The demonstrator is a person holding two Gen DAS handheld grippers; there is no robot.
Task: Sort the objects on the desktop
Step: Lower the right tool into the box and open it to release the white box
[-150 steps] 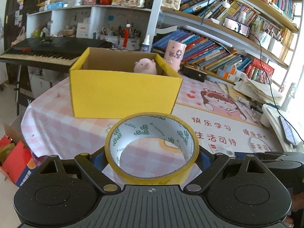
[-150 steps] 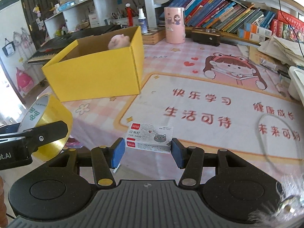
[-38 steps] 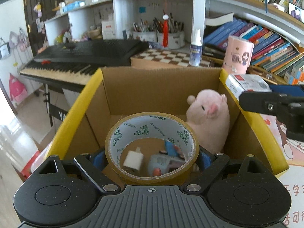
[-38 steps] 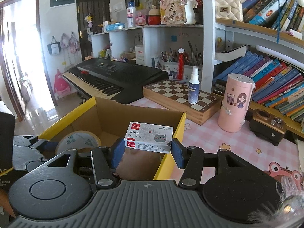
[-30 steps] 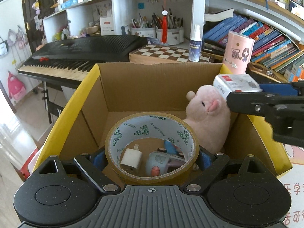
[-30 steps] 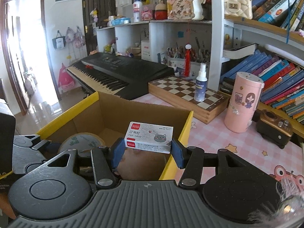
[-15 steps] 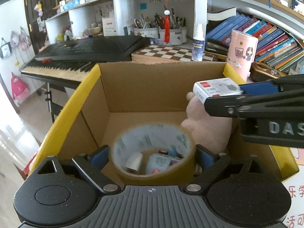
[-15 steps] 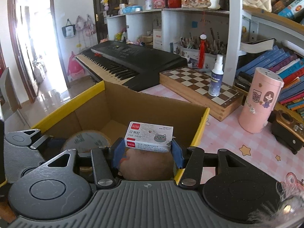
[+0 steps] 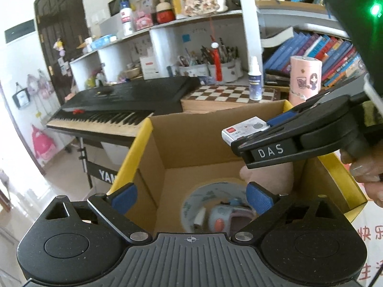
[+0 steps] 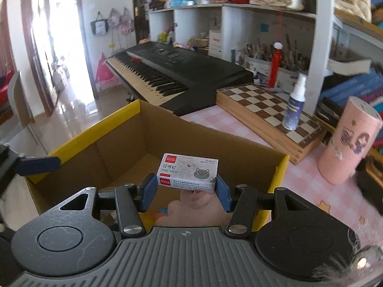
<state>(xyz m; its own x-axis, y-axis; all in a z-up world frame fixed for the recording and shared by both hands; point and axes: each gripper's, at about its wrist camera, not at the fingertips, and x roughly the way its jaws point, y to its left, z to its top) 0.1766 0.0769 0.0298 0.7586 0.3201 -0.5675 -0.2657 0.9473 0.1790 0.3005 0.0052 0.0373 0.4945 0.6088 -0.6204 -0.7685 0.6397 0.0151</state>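
Left wrist view: tape roll (image 9: 216,192) blurred in yellow box (image 9: 143,148); left gripper (image 9: 190,195) jaws opening, nothing between.
Right gripper (image 10: 185,191): clamps staple box (image 10: 188,173), plush pig (image 10: 198,205) half hidden below.

My left gripper (image 9: 190,197) points downward, its jaws opening wide with nothing pressed between the pads. My right gripper (image 10: 185,191), at two o'clock from it, is clamped on a small box (image 10: 188,173), my hand (image 9: 366,167) gripping its handle.

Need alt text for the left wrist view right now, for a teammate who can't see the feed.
The left gripper, jaws opening with nothing between them, hangs over the yellow cardboard box, where the tape roll lies blurred on the bottom beside a pink plush toy. From the right, the right gripper holds a small staple box above the opening.
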